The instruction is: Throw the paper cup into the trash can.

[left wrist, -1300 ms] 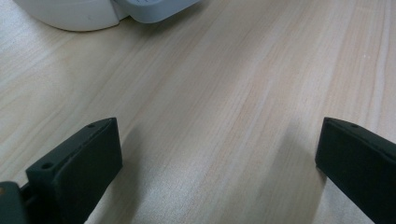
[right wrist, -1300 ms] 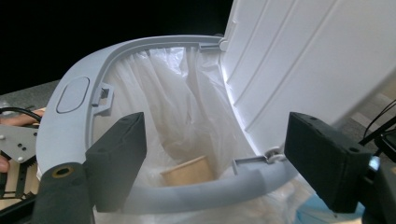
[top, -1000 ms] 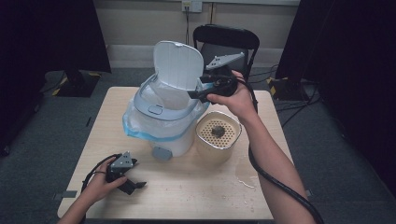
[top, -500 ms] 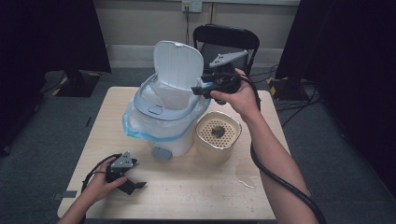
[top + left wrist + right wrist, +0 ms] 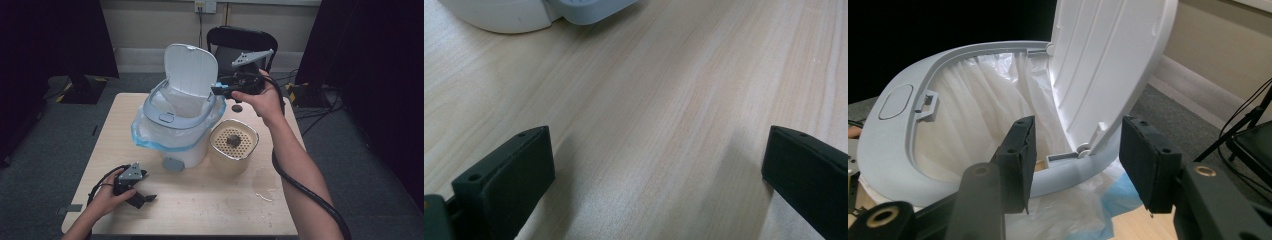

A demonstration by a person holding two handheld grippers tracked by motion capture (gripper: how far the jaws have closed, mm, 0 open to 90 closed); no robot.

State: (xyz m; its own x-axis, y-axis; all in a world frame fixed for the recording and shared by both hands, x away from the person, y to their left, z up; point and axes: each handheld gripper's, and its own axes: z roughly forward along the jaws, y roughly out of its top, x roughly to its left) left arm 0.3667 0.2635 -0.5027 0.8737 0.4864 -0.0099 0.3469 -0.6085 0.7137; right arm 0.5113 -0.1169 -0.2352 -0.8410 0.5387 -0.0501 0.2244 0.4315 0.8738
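Bin (image 5: 172,132): at the middle of the surface (image 5: 225,200), lid (image 5: 191,70) standing up.
Right claw (image 5: 216,90): at 3 o'clock of the lid; I see its jaws just narrowed, gripping nothing yet.
Left claw (image 5: 145,196): apart, resting at 7 o'clock.
Meaning: I judge closing the lid comes next.

Table brightly lit, surroundings dark; close gripper views soft.

- White bin (image 5: 176,131) stands upright on the table (image 5: 215,200), lined with a white bag (image 5: 973,125) whose blue edge folds over the rim.
- Its lid (image 5: 192,70) is open, standing nearly upright on its hinge.
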